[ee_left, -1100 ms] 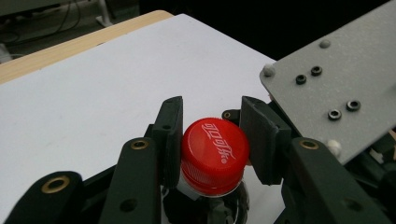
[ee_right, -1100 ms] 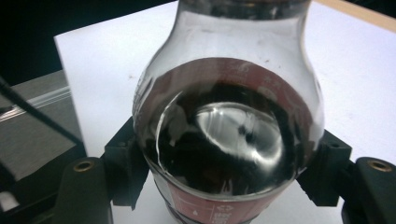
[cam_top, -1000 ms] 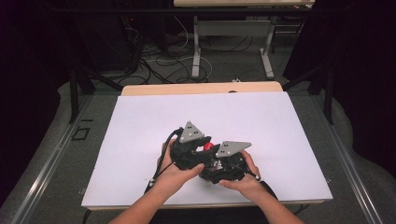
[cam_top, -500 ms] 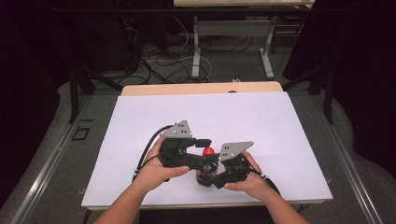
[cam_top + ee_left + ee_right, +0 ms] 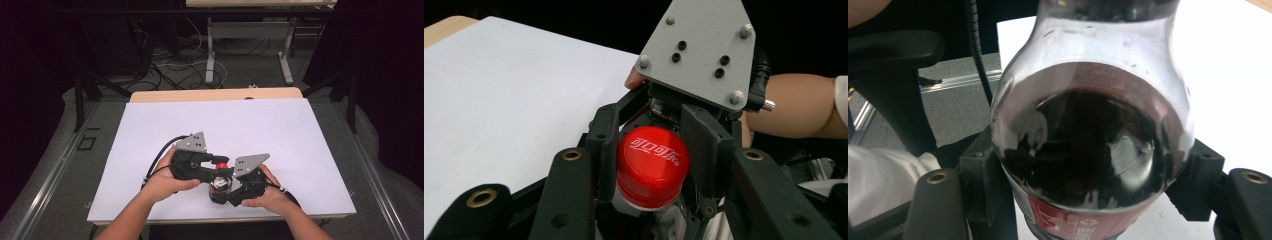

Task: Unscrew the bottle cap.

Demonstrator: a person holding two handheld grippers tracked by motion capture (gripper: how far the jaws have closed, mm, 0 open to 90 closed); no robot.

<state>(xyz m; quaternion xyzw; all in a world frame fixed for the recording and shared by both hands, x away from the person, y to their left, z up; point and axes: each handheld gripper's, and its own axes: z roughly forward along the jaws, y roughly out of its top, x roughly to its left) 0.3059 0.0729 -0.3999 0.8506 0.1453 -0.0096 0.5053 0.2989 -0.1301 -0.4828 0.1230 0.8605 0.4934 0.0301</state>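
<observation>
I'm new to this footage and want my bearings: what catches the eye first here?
A red bottle cap stands out, clamped between the left tool jaws. Under it, the cola bottle, dark liquid inside, is gripped at its body by the right tool. Both sit near the front edge of the white table.

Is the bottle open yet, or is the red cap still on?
Not open yet. Done: the right gripper clamps the bottle around its body, holding it above the table. In hand: the left gripper has just closed its jaws on the red cap, one jaw each side. Left: the cap probably needs twisting off; it sits on the neck.
</observation>
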